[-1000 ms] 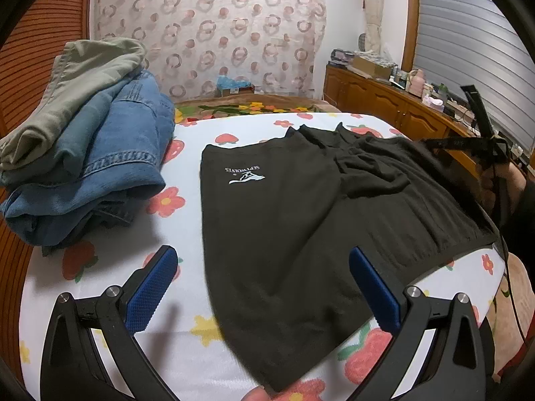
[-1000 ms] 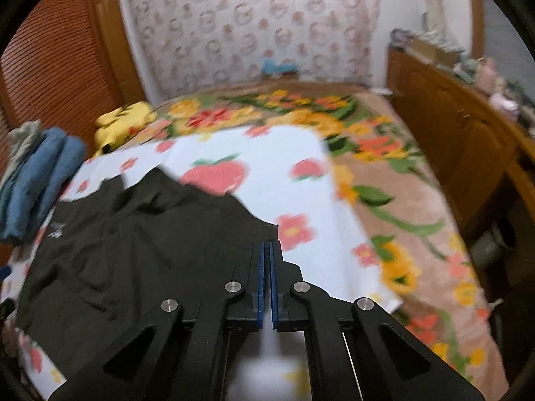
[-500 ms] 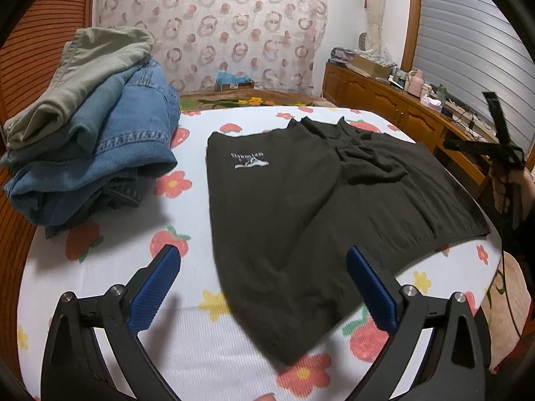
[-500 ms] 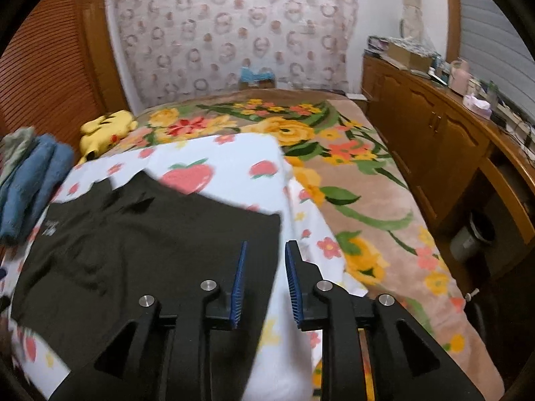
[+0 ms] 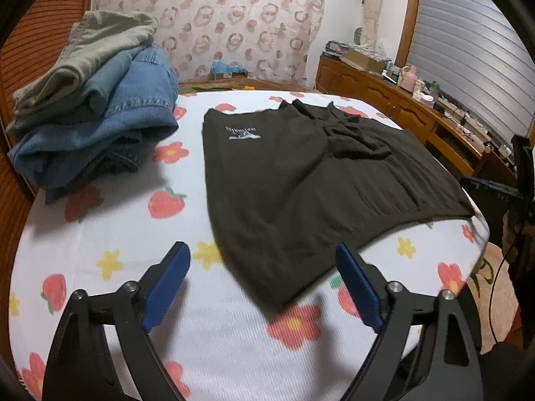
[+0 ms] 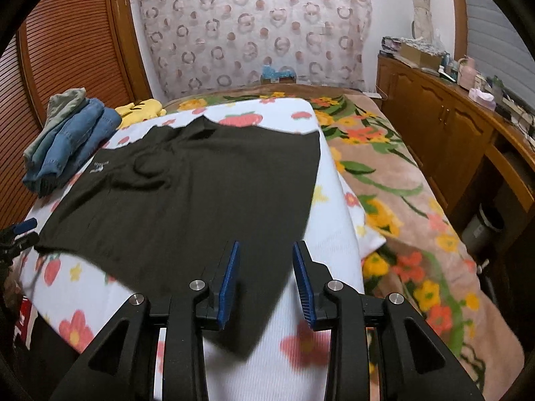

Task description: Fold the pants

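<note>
1. Straight ahead of both tools, the dark pants (image 5: 301,180) lie spread flat on the flower-print bed (image 5: 110,234), with their long axis running across between the two hand-held grippers.
2. Nearest the left hand-held gripper (image 5: 264,280) is a pointed corner of the cloth, just beyond its fingertips; its jaws are spread wide and hold nothing.
3. Under the right hand-held gripper (image 6: 265,279) lies the opposite corner, seemingly closer than on the left; its jaws stand partly apart and hold nothing.
4. Off to the side, well apart, sits a stack of folded jeans (image 5: 100,113).
5. My guess is that each tool takes its own near corner.
</note>
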Motion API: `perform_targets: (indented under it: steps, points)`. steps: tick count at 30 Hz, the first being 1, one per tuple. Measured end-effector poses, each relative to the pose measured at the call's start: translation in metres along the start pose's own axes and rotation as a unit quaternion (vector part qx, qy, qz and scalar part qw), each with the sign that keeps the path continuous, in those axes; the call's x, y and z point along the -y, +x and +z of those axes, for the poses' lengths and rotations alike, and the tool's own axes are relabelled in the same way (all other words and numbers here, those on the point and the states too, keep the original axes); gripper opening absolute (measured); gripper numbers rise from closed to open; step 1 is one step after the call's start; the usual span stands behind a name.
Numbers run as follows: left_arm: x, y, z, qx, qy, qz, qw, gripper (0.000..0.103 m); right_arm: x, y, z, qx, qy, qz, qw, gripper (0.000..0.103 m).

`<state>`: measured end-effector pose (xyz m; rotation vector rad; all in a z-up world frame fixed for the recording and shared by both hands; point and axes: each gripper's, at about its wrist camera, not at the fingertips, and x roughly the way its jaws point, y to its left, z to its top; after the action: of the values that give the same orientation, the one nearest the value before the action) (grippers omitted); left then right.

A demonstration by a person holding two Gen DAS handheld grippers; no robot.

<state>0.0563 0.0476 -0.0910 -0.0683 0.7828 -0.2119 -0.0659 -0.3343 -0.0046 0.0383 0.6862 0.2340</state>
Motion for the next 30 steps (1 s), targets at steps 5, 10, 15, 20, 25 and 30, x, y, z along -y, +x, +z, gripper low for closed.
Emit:
perform_targets:
  steps: [5,10,15,20,25,30]
  points:
    - [-0.001,-0.004,-0.008,-0.004,-0.010,-0.007,0.9999,0.079,0.002,-0.012,-0.008,-0.005,0.011,0.004,1.000,0.034]
    - [0.000,-0.002,-0.010,-0.010,-0.010,-0.003,0.9999,0.071,-0.002,-0.016,-0.009,-0.013,0.013,0.012,1.000,0.034]
    - [0.000,-0.002,-0.011,-0.012,-0.011,-0.004,0.9999,0.065,-0.001,-0.010,-0.001,-0.019,0.019,0.011,1.000,0.034]
    - [0.000,0.000,-0.014,-0.015,-0.017,-0.010,0.9997,0.053,-0.001,-0.009,0.000,-0.015,0.023,0.005,1.000,0.034]
    - [0.001,0.001,-0.015,-0.013,-0.016,-0.016,0.9997,0.037,-0.015,-0.003,-0.001,-0.011,0.012,0.002,1.000,0.034]
    - [0.001,0.002,-0.014,-0.016,-0.014,-0.025,0.9995,0.020,-0.015,-0.001,-0.001,-0.014,-0.004,0.003,1.000,0.020]
